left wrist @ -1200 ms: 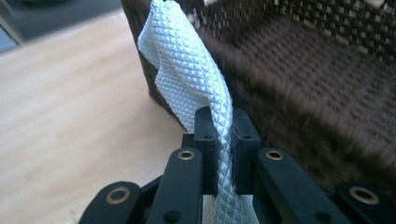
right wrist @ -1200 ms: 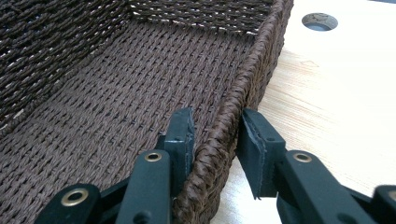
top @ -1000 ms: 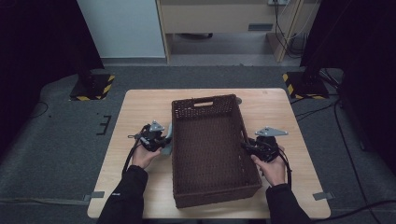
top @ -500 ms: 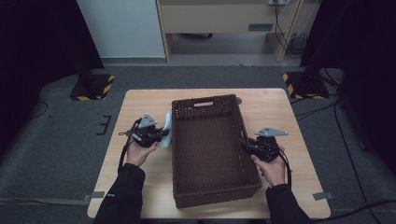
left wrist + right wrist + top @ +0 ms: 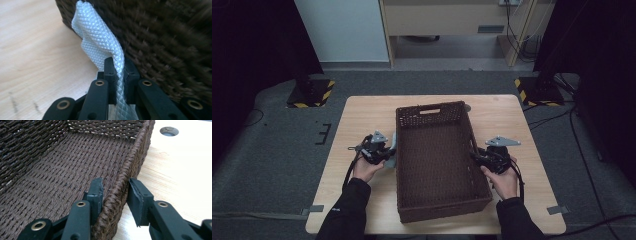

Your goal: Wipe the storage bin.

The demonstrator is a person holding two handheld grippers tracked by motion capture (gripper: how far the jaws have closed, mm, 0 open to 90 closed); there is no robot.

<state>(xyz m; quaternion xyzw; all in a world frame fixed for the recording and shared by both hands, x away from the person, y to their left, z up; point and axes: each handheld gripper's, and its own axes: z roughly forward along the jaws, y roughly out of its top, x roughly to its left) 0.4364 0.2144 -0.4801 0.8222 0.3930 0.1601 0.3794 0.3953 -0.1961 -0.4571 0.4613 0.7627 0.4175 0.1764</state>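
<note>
A dark brown woven basket (image 5: 439, 162), rectangular and open-topped, is set upright on the table, its long sides running away from the person and a handle slot cut in its far wall. A pale, diamond-textured cloth strip (image 5: 105, 47) is held up against the outside of the basket's left wall, folded and slightly twisted, clear of the rim.

The white strap (image 5: 100, 47) runs off the bottom edge (length unseen).
</note>
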